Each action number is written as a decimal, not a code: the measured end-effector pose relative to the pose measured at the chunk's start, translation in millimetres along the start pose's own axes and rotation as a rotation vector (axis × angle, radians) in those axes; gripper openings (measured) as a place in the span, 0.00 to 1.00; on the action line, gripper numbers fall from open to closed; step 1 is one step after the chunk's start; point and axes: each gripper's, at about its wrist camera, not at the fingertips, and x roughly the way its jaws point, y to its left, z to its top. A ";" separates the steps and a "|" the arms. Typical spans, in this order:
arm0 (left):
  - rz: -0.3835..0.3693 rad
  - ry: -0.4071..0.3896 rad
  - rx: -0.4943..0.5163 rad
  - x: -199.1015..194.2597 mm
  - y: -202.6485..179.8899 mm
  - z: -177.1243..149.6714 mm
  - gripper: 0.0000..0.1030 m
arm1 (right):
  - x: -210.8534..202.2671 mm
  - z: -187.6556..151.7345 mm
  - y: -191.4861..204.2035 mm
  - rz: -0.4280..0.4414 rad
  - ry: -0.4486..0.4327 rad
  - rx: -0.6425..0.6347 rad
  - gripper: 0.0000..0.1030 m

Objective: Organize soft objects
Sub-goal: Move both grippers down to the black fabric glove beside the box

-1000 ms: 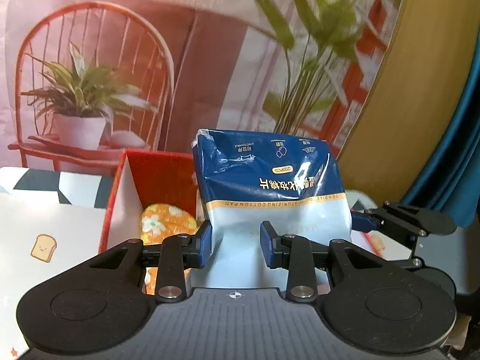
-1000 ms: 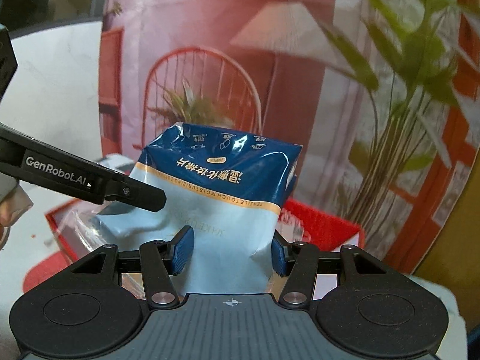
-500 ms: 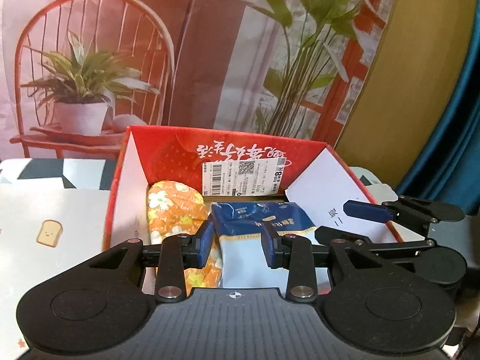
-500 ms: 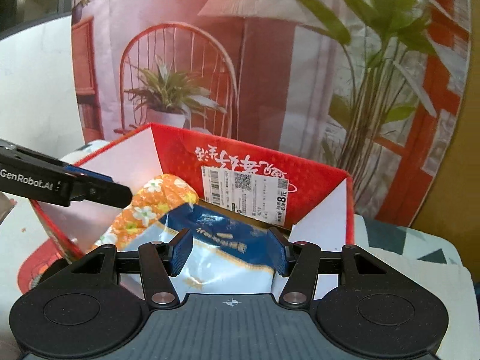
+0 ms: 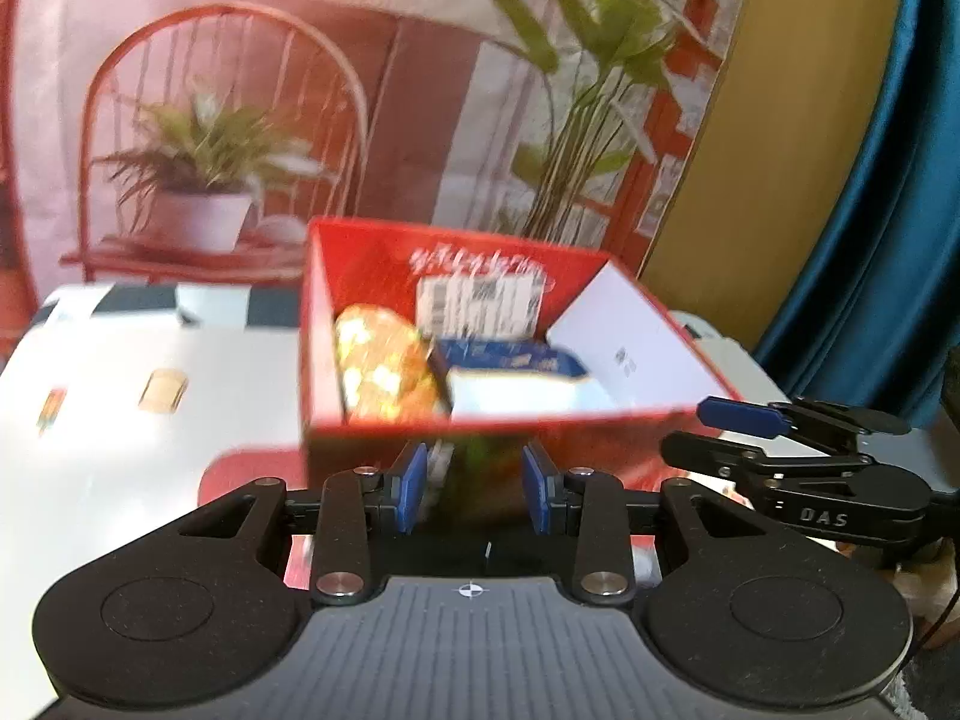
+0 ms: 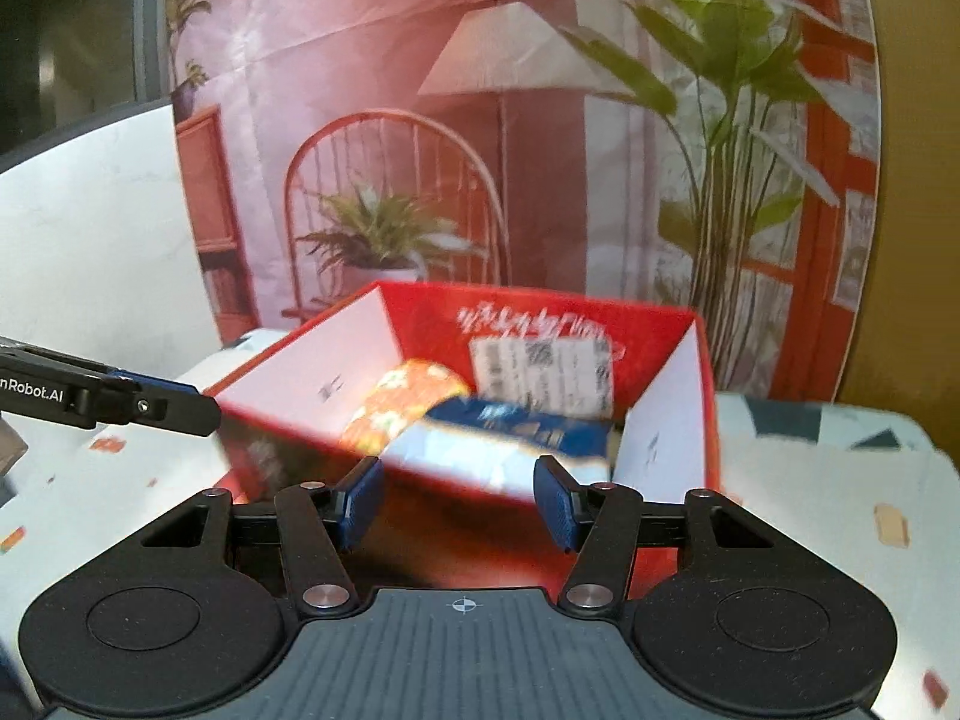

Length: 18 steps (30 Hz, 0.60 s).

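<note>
- Blue cotton-pad pack (image 5: 510, 375) lies inside the red box (image 5: 372, 420), beside the orange floral pouch (image 5: 384, 372); a second ago both grippers held it up above the box.
- Left gripper (image 5: 474, 480) and right gripper (image 6: 459, 501): jaws apart, empty, now drawn back outside the near wall.
- Judgement: this placement is complete.

Printed pink backdrop (image 5: 252, 12) across the far side showing a red wire chair, potted plant and floor lamp, yellow wall (image 5: 798, 138) to its right, teal curtain (image 5: 900, 228) at far right, white patterned table (image 5: 120, 420) nearest.
</note>
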 end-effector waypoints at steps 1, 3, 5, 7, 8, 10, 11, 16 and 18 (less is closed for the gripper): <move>0.004 0.006 -0.007 -1.8 1.9 -6.4 0.36 | -2.9 -5.6 2.3 0.006 0.011 0.003 0.50; 0.019 0.029 -0.035 -2.0 7.6 -21.5 0.36 | -7.8 -17.9 7.2 0.018 0.042 0.005 0.50; 0.034 0.055 -0.072 0.5 15.6 -36.1 0.36 | -11.8 -31.3 14.1 0.025 0.076 0.000 0.50; 0.058 0.077 -0.100 5.4 22.1 -49.3 0.36 | -15.1 -44.7 20.3 0.032 0.111 -0.006 0.51; 0.071 0.085 -0.108 7.5 24.2 -54.9 0.36 | -16.3 -50.3 22.8 0.035 0.125 -0.008 0.53; 0.096 0.101 -0.123 11.7 27.8 -64.9 0.36 | -18.5 -61.4 27.1 0.035 0.151 -0.014 0.54; 0.108 0.107 -0.131 13.5 29.4 -69.7 0.36 | -19.6 -66.3 28.6 0.035 0.160 -0.016 0.55; 0.112 0.129 -0.180 15.5 34.5 -88.6 0.37 | -23.1 -85.7 31.0 0.023 0.200 -0.009 0.62; 0.115 0.134 -0.188 15.9 34.1 -92.7 0.38 | -23.0 -89.2 29.4 0.025 0.206 0.006 0.63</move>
